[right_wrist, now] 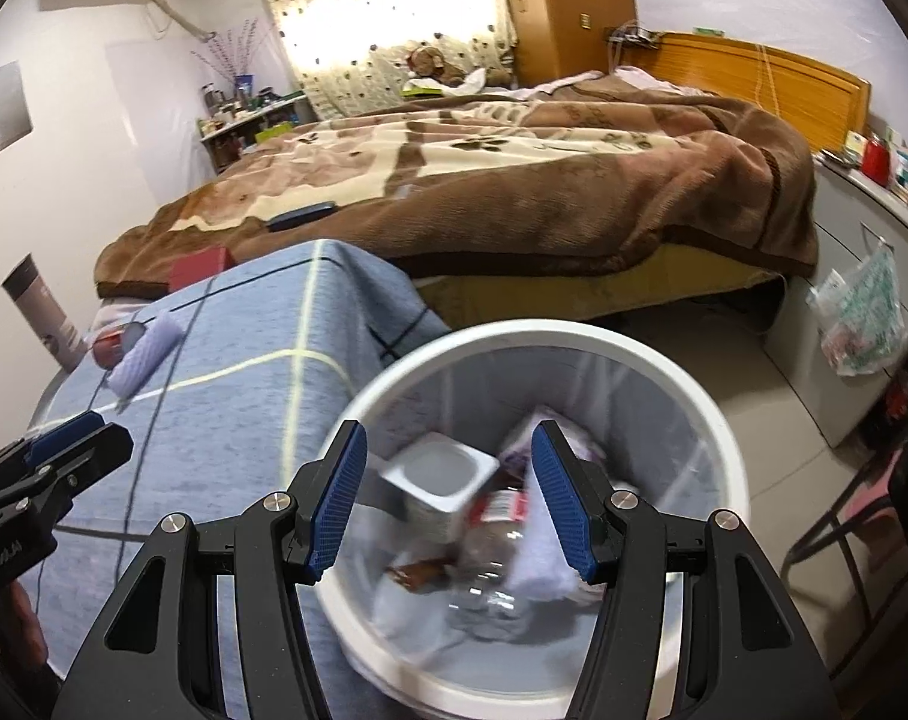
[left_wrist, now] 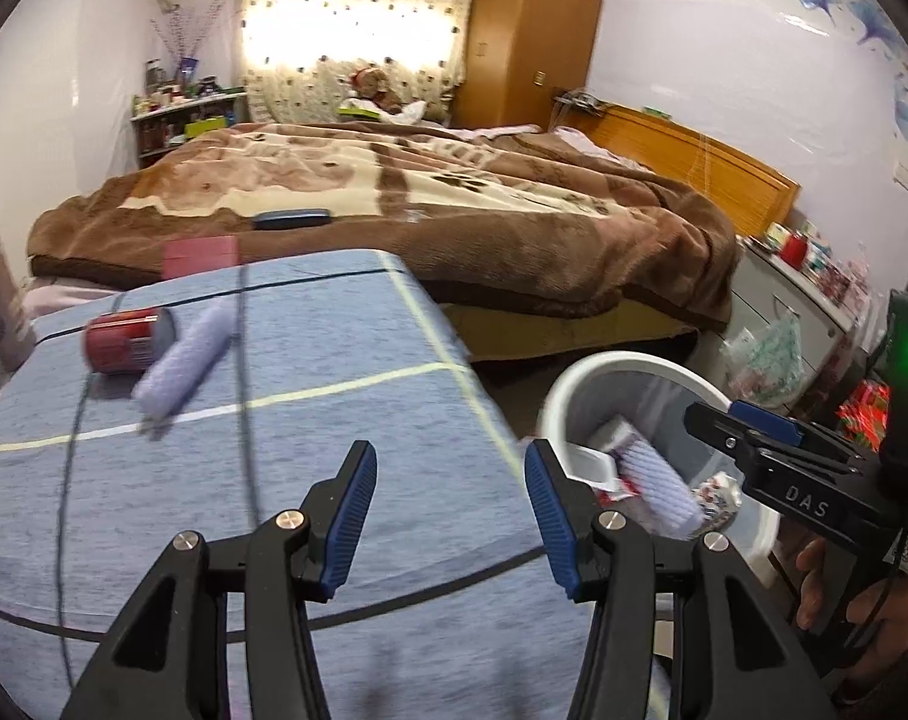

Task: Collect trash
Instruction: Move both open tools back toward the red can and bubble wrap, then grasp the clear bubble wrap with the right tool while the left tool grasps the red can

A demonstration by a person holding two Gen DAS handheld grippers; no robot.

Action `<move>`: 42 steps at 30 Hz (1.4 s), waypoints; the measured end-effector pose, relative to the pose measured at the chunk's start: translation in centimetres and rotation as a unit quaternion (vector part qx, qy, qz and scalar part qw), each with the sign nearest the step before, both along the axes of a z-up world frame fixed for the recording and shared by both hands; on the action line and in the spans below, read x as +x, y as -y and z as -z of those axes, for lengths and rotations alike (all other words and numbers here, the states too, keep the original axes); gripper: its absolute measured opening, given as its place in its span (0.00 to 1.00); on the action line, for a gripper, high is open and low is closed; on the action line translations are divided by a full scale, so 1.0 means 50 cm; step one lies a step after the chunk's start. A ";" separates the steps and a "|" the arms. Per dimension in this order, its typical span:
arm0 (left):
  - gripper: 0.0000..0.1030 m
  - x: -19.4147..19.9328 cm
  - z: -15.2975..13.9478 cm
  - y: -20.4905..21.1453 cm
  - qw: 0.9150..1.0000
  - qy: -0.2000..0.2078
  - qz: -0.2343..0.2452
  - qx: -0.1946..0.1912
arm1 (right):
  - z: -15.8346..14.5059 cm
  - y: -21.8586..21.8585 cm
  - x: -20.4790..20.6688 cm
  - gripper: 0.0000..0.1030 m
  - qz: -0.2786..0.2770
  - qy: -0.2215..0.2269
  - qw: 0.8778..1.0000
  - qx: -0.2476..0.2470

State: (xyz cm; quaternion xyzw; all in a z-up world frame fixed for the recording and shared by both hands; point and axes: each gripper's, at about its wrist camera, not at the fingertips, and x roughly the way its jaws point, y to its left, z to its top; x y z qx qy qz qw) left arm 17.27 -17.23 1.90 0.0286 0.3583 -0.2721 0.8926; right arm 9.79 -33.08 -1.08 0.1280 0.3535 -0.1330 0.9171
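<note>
A: What trash is left on the table (left_wrist: 346, 396)?

B: Two bits, far left end of the blue checked cloth. A red can (left_wrist: 124, 341) on its side, and a lilac ribbed packet (left_wrist: 181, 365), roll-shaped, lying slantwise and touching the can's right side. Both blurred.

A: Where vs the left gripper (left_wrist: 451, 519)?

B: Well ahead and to its left, apart from it. The gripper's jaws are spread w/ nothing betw. them, only cloth below.

A: And the right gripper (right_wrist: 448, 501)?

B: Also spread and empty, hanging over the white bin (right_wrist: 682, 372). The bin stands on the floor just beside the table's right edge.

A: What's in the bin?

B: A white square cup (right_wrist: 439, 480), a clear bottle (right_wrist: 490, 570) w/ a red label, another lilac packet (right_wrist: 541, 564), a brown wrapper (right_wrist: 421, 576). All below the jaws, not touched.
</note>
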 end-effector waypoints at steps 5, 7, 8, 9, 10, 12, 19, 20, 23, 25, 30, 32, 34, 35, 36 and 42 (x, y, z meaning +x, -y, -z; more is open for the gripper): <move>0.52 0.024 -0.003 -0.080 0.999 0.006 -0.035 0.003 | -0.001 -0.045 0.031 0.57 -0.027 0.005 1.000 0.003; 0.52 0.033 -0.004 -0.114 0.999 0.008 -0.053 0.004 | -0.001 -0.063 0.042 0.57 -0.036 0.007 0.999 0.002; 0.52 0.039 -0.005 -0.132 0.998 0.008 -0.062 0.003 | -0.002 -0.074 0.047 0.57 -0.040 0.006 0.999 0.003; 0.52 0.043 -0.006 -0.150 0.997 0.008 -0.072 0.001 | -0.001 -0.082 0.051 0.57 -0.045 0.006 0.999 0.003; 0.52 0.048 -0.006 -0.170 0.997 0.008 -0.080 -0.001 | -0.001 -0.093 0.059 0.57 -0.052 0.005 0.999 0.004; 0.53 0.056 -0.006 -0.204 0.995 0.009 -0.096 -0.001 | -0.003 -0.117 0.070 0.57 -0.065 0.007 0.998 0.001; 0.54 0.096 -0.004 -0.309 0.990 0.010 -0.138 0.000 | -0.003 -0.191 0.124 0.57 -0.104 0.001 0.995 -0.001; 0.54 0.100 -0.002 -0.318 0.990 0.011 -0.142 0.004 | -0.003 -0.203 0.132 0.57 -0.109 -0.001 0.994 -0.003; 0.55 0.122 0.005 -0.346 0.989 0.006 -0.148 0.007 | 0.000 -0.244 0.161 0.57 -0.131 -0.007 0.991 -0.005; 0.55 0.135 0.007 -0.363 0.989 0.006 -0.149 0.006 | 0.002 -0.265 0.178 0.57 -0.141 -0.008 0.990 0.001; 0.56 0.174 0.018 -0.386 0.990 0.001 -0.143 0.003 | 0.021 -0.314 0.236 0.57 -0.158 -0.016 0.987 0.028; 0.59 0.194 0.023 -0.390 0.990 0.001 -0.137 0.007 | 0.029 -0.330 0.258 0.57 -0.160 -0.019 0.986 0.034; 0.59 0.213 0.029 -0.399 0.989 -0.007 -0.144 0.004 | 0.038 -0.345 0.279 0.57 -0.159 -0.022 0.986 0.035; 0.59 0.222 0.031 -0.404 0.990 -0.009 -0.142 -0.002 | 0.042 -0.349 0.287 0.57 -0.161 -0.023 0.986 0.037; 0.59 0.233 0.033 -0.408 0.990 -0.012 -0.142 -0.003 | 0.045 -0.352 0.295 0.57 -0.162 -0.024 0.986 0.039; 0.60 0.288 0.037 -0.417 0.989 -0.015 -0.144 0.010 | 0.055 -0.365 0.335 0.57 -0.167 -0.022 0.984 0.067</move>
